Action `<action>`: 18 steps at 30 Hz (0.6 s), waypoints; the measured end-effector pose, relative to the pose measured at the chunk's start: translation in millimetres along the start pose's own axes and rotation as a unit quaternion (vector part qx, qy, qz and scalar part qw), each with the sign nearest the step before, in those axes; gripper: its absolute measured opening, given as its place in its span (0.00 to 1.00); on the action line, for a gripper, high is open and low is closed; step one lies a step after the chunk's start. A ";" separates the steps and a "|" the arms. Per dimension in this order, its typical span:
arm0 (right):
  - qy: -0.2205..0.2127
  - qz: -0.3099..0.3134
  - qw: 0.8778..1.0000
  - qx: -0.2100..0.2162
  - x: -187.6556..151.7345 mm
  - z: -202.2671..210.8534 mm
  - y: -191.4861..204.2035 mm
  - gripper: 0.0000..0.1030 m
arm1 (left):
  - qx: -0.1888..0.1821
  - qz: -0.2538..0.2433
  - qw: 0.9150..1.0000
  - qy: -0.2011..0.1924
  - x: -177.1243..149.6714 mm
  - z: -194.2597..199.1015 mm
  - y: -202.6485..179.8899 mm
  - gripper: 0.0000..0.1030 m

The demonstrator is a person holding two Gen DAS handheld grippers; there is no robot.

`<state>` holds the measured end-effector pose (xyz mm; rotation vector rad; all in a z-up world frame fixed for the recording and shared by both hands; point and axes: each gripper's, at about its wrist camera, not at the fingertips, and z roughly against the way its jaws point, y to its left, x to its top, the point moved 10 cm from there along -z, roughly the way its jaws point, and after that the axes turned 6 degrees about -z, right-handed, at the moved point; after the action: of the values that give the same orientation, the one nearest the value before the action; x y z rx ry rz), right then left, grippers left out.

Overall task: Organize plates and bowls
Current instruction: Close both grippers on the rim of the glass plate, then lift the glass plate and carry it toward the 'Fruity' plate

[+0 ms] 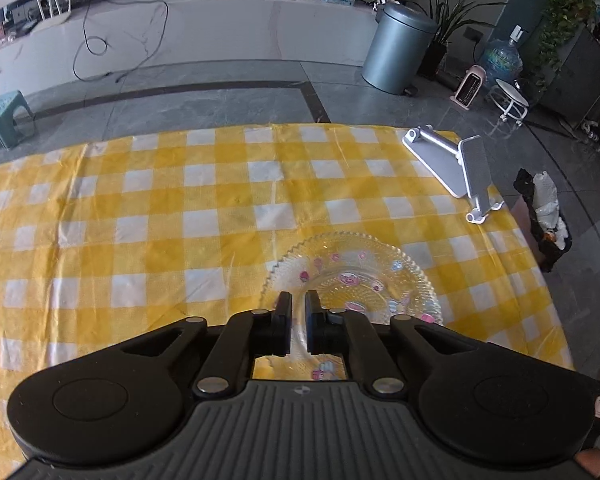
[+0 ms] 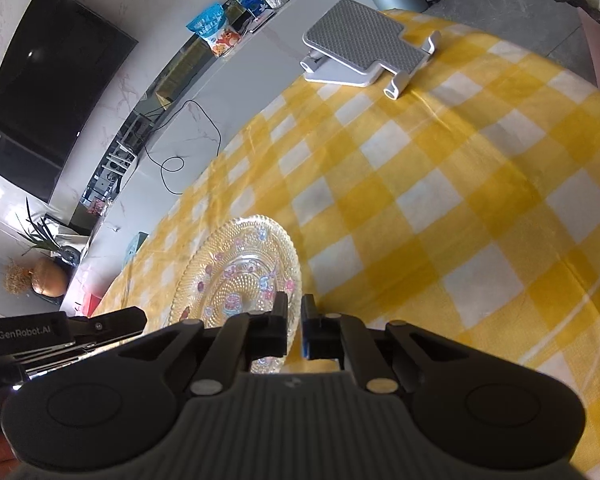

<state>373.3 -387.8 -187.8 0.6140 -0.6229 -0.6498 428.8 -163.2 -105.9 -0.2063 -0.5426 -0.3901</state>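
A clear glass plate (image 1: 352, 276) with pink and blue cartoon prints and a beaded rim lies on the yellow-checked tablecloth (image 1: 140, 200). My left gripper (image 1: 298, 304) is at the plate's near left rim. Its jaws stand a narrow gap apart, glass shows in the gap, and neither pad visibly presses on it. In the right wrist view the same plate (image 2: 236, 272) lies left of centre. My right gripper (image 2: 295, 306) is shut on its right-hand rim. The left tool's black housing (image 2: 60, 332) shows at the plate's near left side.
A grey and white tablet stand (image 1: 460, 168) (image 2: 364, 48) lies folded at the far right corner of the table. The table's right edge drops to the floor, where a small bin with bags (image 1: 544, 220) stands. A grey trash can (image 1: 396, 48) stands further back.
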 end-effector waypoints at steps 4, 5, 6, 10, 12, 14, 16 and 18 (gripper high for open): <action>0.000 0.006 1.000 -0.007 1.4 0.7 0.3 0.04 | 0.008 -0.016 1.000 0.004 -6.7 -11.6 5.2 0.24; 0.002 0.004 1.000 -0.006 1.7 0.5 -0.6 0.04 | 0.005 -0.011 1.000 0.006 -8.4 -16.0 7.0 0.24; 0.005 0.003 1.000 -0.005 2.4 0.0 -0.8 0.04 | 0.000 -0.004 1.000 0.009 -10.8 -21.1 8.7 0.25; 0.009 0.012 1.000 -0.005 5.2 -1.1 0.2 0.08 | -0.020 0.007 1.000 0.023 -20.2 -36.5 12.8 0.25; 0.011 0.016 1.000 -0.006 5.6 -1.1 0.3 0.08 | -0.029 0.015 0.999 0.028 -22.6 -41.2 14.2 0.26; 0.012 0.018 1.000 -0.008 6.2 -1.4 0.6 0.09 | -0.050 0.030 0.998 0.030 -24.0 -43.8 14.2 0.29; 0.012 0.020 1.000 -0.007 6.1 -1.8 0.7 0.09 | -0.057 0.026 0.998 0.031 -24.0 -42.6 15.1 0.31; 0.013 0.018 1.000 -0.007 6.2 -2.1 0.6 0.09 | -0.054 0.011 0.998 0.034 -25.2 -41.9 13.9 0.31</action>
<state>378.9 -391.1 -186.7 0.5960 -0.6037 -0.6117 434.0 -155.1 -155.8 -0.3008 -0.4516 -0.4041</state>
